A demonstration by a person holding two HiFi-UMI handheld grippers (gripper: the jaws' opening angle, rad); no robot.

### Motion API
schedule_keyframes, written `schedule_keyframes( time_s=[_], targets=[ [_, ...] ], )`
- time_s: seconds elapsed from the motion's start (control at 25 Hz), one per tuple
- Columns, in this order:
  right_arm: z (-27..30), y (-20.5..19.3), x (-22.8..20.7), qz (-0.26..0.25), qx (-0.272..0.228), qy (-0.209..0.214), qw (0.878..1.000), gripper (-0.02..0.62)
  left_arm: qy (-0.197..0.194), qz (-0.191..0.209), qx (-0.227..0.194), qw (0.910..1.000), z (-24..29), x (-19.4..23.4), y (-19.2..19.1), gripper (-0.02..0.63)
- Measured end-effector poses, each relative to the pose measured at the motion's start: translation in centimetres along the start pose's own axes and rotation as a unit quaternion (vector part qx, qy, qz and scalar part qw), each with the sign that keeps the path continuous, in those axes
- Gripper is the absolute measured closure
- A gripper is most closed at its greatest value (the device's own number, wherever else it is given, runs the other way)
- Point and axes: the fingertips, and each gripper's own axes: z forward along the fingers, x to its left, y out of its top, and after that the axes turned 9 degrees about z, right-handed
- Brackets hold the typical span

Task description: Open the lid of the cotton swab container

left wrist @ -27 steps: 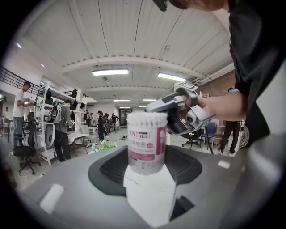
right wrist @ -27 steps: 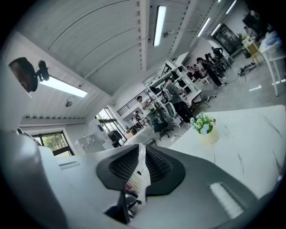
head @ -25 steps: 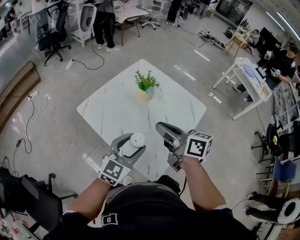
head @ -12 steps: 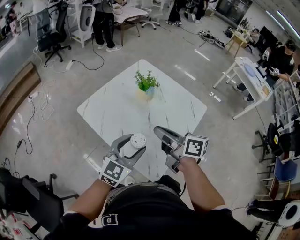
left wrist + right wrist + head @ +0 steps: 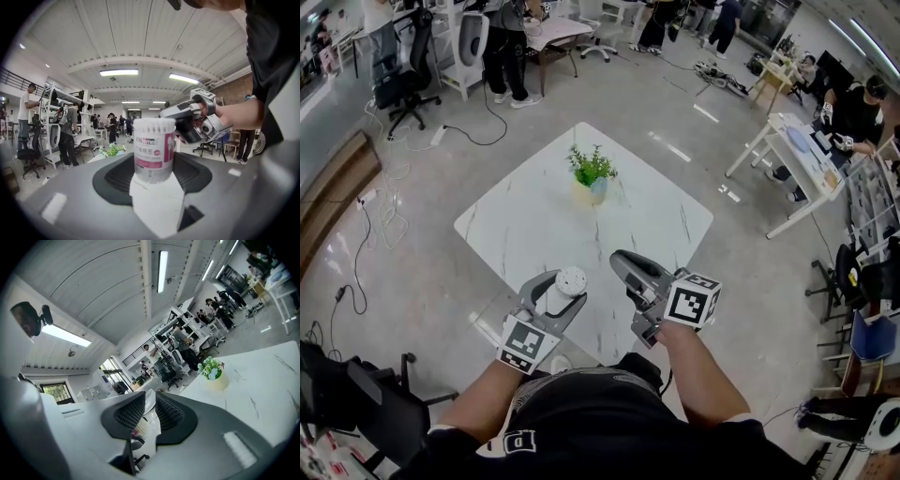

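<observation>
We look down on a glossy grey floor [image 5: 403, 244], with other people and desks around the edges of the room. On the floor, a white marbled table [image 5: 544, 225] stands cornerwise to us. Both grippers are over its near corner.

The left gripper [image 5: 562, 292] sits left of centre with its marker cube toward us. Its jaws are closed on the lower part of the container [image 5: 154, 150], one pad on each side. The right gripper [image 5: 621, 261] is just beside it on the right, and in the left gripper view its tip is close by the container's top.

A small potted plant [image 5: 592, 176] stands alone toward the far side of the table, well apart from both grippers.

The container is a round tub with a white and pink label. It is upright in the left jaws and raised over the table's near corner.

The right jaws are nearly together and pinch a thin, pale, see-through piece that we take for the lid [image 5: 149, 401]. We cannot tell whether it touches the tub.

The white tips of the swabs [image 5: 154, 123] show bare at the container's top.
</observation>
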Motion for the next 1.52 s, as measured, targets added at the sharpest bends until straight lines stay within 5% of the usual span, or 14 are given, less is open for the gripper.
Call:
schedule_keyframes(
  time_s=[0.36, 0.64, 1.52],
  targets=[
    [-1.6, 2.0, 1.3, -0.102, -0.047, -0.015, 0.994, 0.545, 0.022, -0.002, -0.011, 0.9997, -0.6, 2.5, 1.0, 0.302],
    [-3.0, 0.5, 0.5, -0.247, -0.041, -0.089, 0.964, 0.544, 0.03, 0.004, -0.018, 0.9994, -1.7, 3.1, 2.0, 0.302],
    [-6.6, -1.9, -2.7, -0.259, -0.025, -0.148, 0.954, 0.591, 0.035, 0.002, -0.005, 0.9994, -2.1, 3.5, 1.2, 0.302]
  ],
)
